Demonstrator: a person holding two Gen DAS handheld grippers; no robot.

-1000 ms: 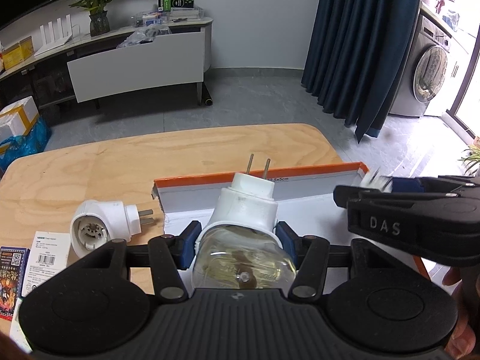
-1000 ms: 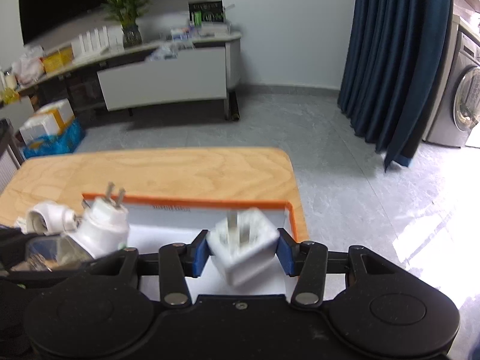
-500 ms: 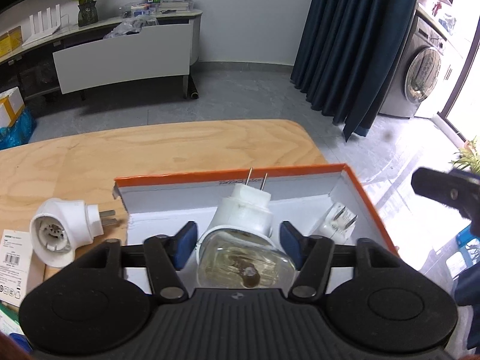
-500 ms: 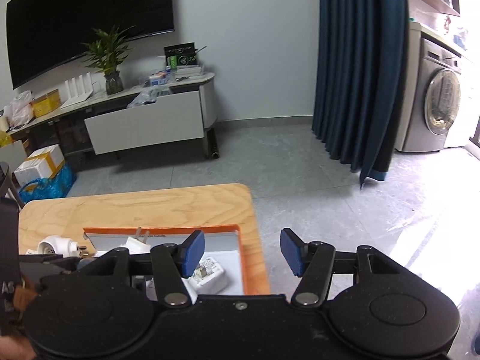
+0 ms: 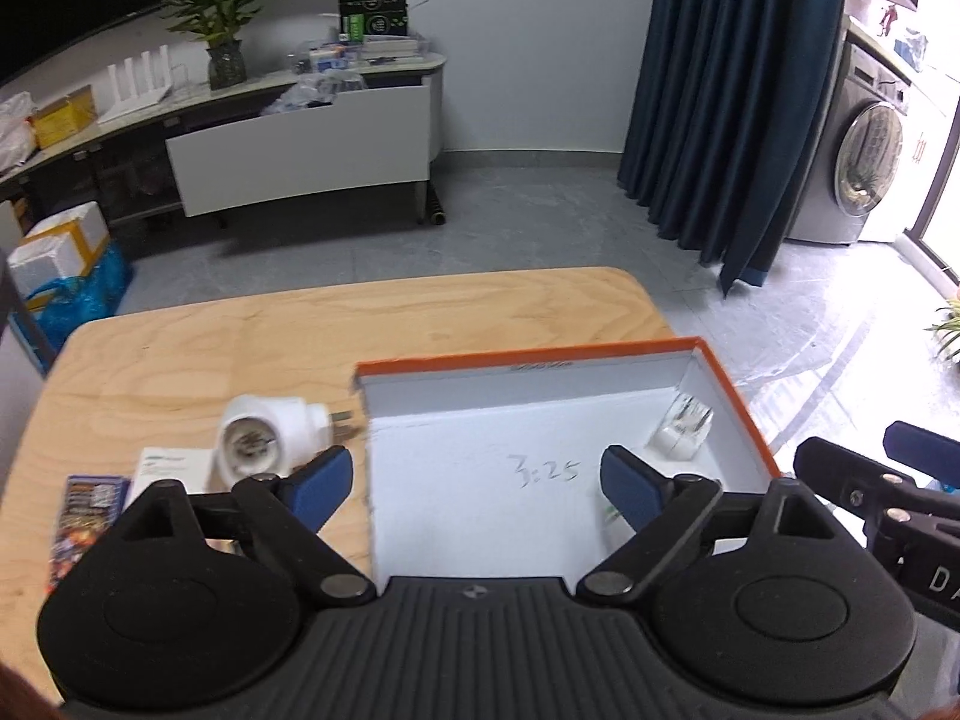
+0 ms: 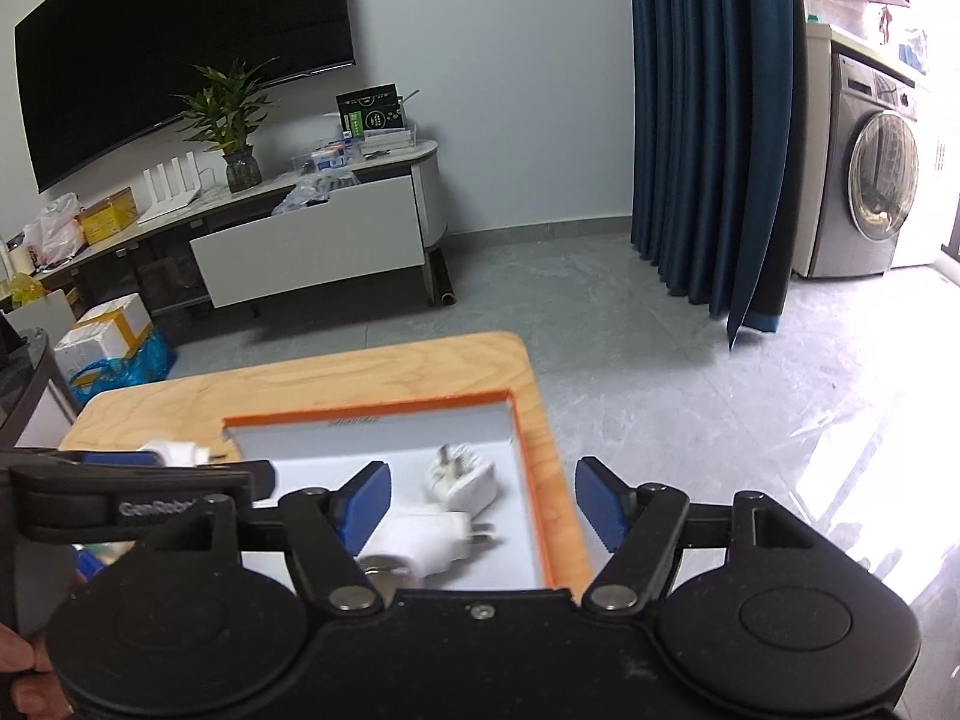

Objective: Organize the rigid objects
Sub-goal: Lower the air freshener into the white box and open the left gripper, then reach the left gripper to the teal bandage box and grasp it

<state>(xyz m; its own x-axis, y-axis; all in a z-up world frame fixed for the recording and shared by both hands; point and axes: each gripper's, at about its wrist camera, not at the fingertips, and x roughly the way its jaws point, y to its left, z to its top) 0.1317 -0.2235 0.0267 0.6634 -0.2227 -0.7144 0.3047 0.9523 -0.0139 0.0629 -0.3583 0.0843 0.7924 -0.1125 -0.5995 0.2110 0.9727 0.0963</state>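
An orange-rimmed white box sits on the wooden table. In it lie a white cube charger and the white plug-in night light with a clear bulb. A white socket adapter lies on the table left of the box. My left gripper is open and empty above the box's left part. My right gripper is open and empty above the box's right edge.
A white leaflet and a colourful card pack lie at the table's left front. Beyond the table are a grey floor, a white TV cabinet, a dark blue curtain and a washing machine.
My right gripper opened and dropped the cube charger into the box, then lifted back. My left gripper opened and released the night light into the box and rose.
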